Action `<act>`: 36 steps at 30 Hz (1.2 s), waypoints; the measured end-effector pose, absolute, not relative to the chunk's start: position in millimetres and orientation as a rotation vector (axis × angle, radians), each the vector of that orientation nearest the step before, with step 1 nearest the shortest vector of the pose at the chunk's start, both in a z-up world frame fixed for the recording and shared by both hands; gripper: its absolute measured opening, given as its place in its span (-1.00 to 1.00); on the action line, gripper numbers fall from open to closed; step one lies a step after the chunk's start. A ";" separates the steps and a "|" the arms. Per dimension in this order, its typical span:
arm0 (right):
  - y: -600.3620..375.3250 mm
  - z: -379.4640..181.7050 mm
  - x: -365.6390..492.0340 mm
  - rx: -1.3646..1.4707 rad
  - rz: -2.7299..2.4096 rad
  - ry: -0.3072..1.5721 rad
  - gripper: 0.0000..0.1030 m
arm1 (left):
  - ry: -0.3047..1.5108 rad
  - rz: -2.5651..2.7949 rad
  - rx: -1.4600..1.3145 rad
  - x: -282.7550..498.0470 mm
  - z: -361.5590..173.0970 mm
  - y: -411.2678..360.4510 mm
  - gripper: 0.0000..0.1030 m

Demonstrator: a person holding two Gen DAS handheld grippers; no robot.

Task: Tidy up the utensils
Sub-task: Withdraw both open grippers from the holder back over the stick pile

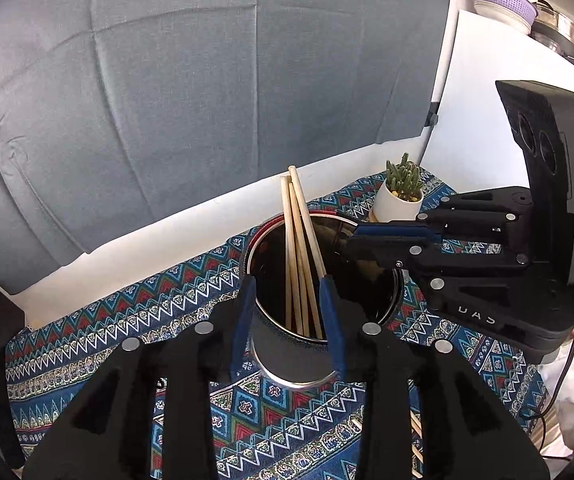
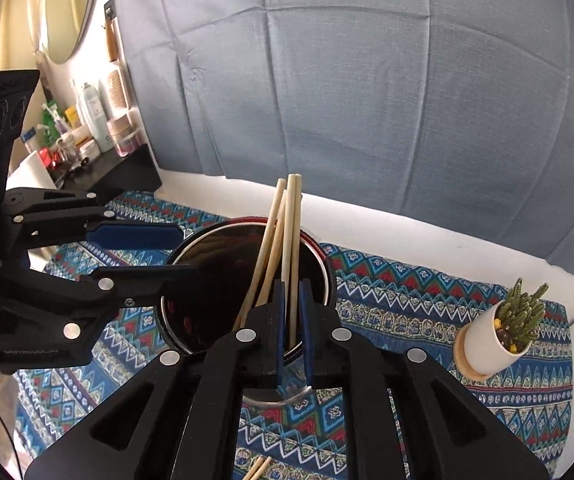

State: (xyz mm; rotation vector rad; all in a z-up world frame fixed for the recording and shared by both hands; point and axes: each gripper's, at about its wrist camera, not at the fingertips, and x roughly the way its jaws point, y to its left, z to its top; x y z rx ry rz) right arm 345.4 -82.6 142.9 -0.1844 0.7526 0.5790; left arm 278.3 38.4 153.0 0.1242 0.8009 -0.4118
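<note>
The chopsticks [image 1: 301, 256] stand leaning inside the metal cup [image 1: 287, 364], which sits on the patterned cloth [image 1: 99, 332] so the sticks stay upright and gathered. The left gripper [image 1: 287, 320] has its jaws apart on either side of the cup, probably to steady it, though I cannot tell whether the pads touch the wall. The right gripper [image 2: 294, 320], over the cup's rim, has its jaws nearly together around one chopstick [image 2: 294, 248], seemingly lowering it into the cup; whether it clamps is unclear.
</note>
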 end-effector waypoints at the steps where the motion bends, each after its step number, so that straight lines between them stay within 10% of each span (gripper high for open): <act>1: -84.0 144.4 344.5 -0.185 0.584 0.748 -0.72 | 0.799 -0.403 0.135 276.4 154.3 38.7 -0.12; 15: -96.8 166.2 304.0 -0.270 0.522 0.628 0.65 | 0.778 -0.332 0.208 239.8 157.5 41.9 0.84; 36: -129.2 128.8 208.8 -0.341 0.475 0.526 0.78 | 0.710 -0.312 0.125 151.1 116.3 49.5 0.88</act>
